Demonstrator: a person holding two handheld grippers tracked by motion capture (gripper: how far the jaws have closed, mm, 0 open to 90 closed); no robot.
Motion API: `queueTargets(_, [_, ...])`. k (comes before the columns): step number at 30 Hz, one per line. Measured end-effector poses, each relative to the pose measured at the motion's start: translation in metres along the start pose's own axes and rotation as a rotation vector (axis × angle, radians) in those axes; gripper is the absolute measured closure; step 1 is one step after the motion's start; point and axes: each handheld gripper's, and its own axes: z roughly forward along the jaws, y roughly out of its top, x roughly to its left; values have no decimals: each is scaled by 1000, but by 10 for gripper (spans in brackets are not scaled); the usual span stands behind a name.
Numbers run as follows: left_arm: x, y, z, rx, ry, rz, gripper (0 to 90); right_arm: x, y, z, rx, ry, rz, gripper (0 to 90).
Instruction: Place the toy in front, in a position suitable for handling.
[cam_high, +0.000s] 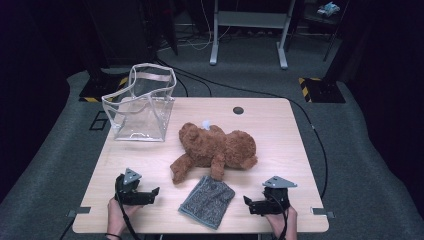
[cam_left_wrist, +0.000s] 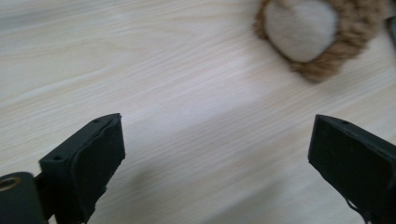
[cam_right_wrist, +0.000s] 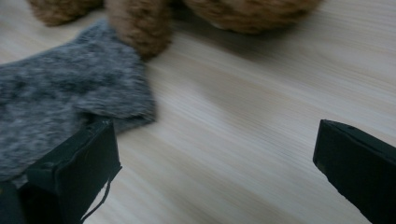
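A brown teddy bear lies on its side near the middle of the wooden table, and a folded grey cloth lies just in front of it, one paw resting on the cloth's far edge. The left gripper sits low at the table's near left edge, its jaws spread wide with nothing between them; in the left gripper view only bare tabletop lies between the black fingers, and the bear's pale-soled foot lies well beyond them, toward the upper right. The right gripper sits at the near right edge, jaws likewise wide apart and empty. In the right gripper view the grey cloth lies just beyond and partly behind the left-hand finger; whether it touches is unclear. The bear's paw lies farther off, on the cloth. A clear plastic bag stands open at the table's far left corner, well apart from both grippers.
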Motion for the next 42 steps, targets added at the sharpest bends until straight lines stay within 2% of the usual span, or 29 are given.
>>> queueTargets(3, [4,-1,4,14,18,-5,0,20,7,7,9,35,-48,0])
queueTargets(4, [6,-3,7,11,36,-7,0,26,9,10,7,53,-62,0])
queueTargets(5, [6,-3,7,11,36,-7,0,26,9,10,7,53,-62,0])
queueTargets(6, [7,-3,9,21,41,3,0,37,14,16,18,67,-102,0])
queueTargets(7, [7,-4,10,30,40,0,0,40,16,18,22,71,-109,0])
queueTargets(8, [7,-5,11,13,55,5,0,43,18,21,25,77,-120,0])
queueTargets(10, [7,-4,11,27,56,7,0,52,23,27,22,101,-136,0])
queueTargets(13, [7,-4,11,22,58,8,0,67,29,37,28,129,-173,0])
queueTargets(17, [9,-4,12,24,52,14,0,84,31,49,55,162,-224,19])
queueTargets(18, [9,-4,12,24,52,14,0,84,31,49,55,162,-224,19])
queueTargets(19, [9,-4,12,26,49,16,0,90,31,55,71,168,-241,56])
queueTargets(21, [9,-4,12,24,51,15,0,92,30,61,101,181,-254,105])
queueTargets(22, [9,-4,12,26,50,16,0,93,30,64,108,175,-277,145])
queueTargets(23, [9,-4,12,26,49,18,0,93,29,67,117,172,-279,157])
queueTargets(25, [9,-4,12,26,50,17,0,93,27,71,133,179,-299,248])
queueTargets(30, [8,-4,12,19,53,16,0,91,24,74,155,168,-285,353])
queueTargets(34, [8,-4,12,17,56,17,2,90,23,74,143,154,-277,458])
queueTargets(35, [8,-4,12,17,56,17,4,90,23,74,143,154,-277,458])
queueTargets(36, [8,-4,12,16,57,17,4,88,23,73,137,147,-271,530])
queueTargets(38, [8,-4,11,20,56,18,7,88,23,73,129,145,-261,555])
queueTargets(42, [8,-4,11,12,62,15,21,85,19,72,103,139,-238,670])
